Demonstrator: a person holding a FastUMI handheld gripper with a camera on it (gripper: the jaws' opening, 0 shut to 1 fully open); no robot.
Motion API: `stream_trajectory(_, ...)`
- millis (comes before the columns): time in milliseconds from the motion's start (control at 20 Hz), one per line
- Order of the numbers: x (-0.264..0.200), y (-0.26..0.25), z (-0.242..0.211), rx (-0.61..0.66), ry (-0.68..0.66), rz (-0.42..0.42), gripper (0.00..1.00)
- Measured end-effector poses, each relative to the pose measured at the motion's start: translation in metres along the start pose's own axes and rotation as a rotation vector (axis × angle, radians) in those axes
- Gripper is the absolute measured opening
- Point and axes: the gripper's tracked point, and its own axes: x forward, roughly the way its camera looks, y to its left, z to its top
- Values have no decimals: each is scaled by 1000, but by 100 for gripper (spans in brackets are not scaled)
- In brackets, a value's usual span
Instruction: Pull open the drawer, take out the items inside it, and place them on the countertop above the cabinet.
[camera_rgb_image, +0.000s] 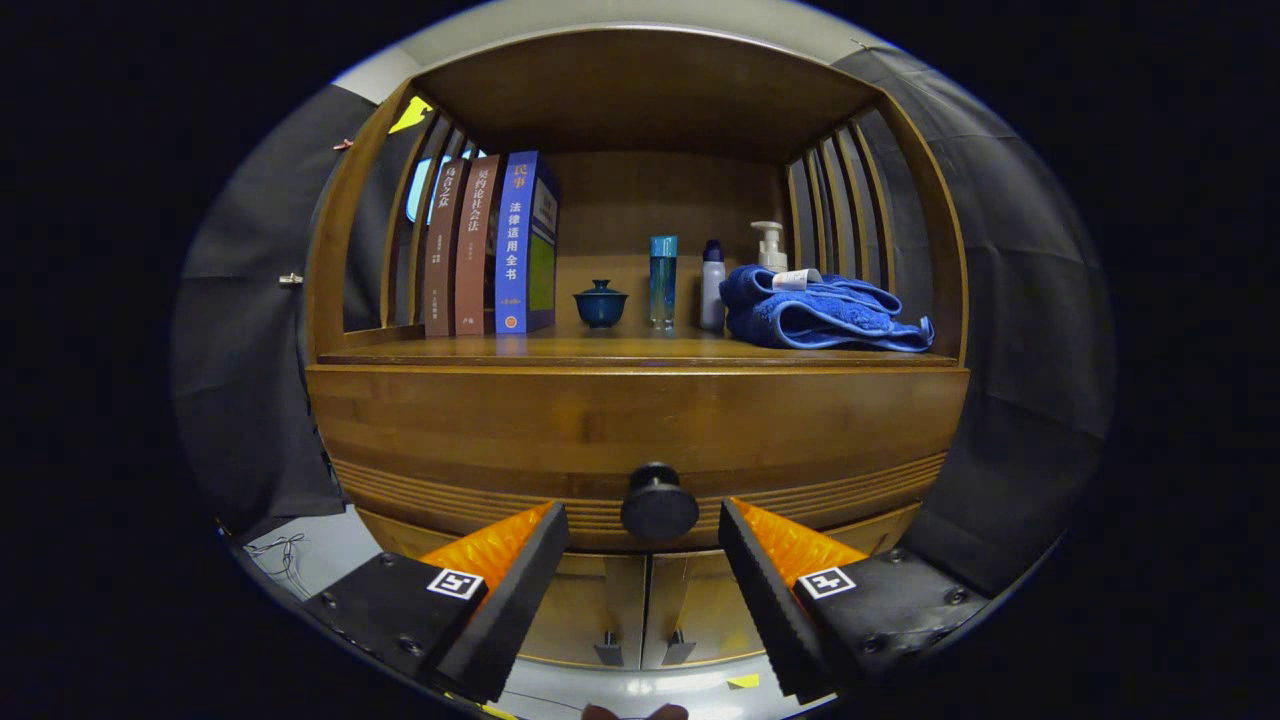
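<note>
A wooden cabinet faces me with its drawer (630, 430) closed. A round black knob (659, 502) sticks out of the drawer front near its lower edge. My gripper (643, 525) is open, its two fingers flanking the knob with a gap on each side, not touching it. Above the drawer runs the countertop (620, 350) of a wooden shelf niche. The drawer's contents are hidden.
On the countertop stand three books (490, 245) at the left, a small dark blue lidded cup (600, 303), a blue bottle (662, 280), a white bottle (712, 285), a pump bottle (770, 245) and a folded blue towel (815, 310). Two lower doors (645, 605) sit below the drawer.
</note>
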Motion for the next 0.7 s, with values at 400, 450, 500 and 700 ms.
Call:
stream_trajectory(400,24,-1,-6,0,41,31,50)
stream_trajectory(450,20,-1,-5,-2,46,30,50)
stream_trajectory(500,22,0,-6,7,47,27,45)
stream_trajectory(700,19,0,-5,33,55,24,37)
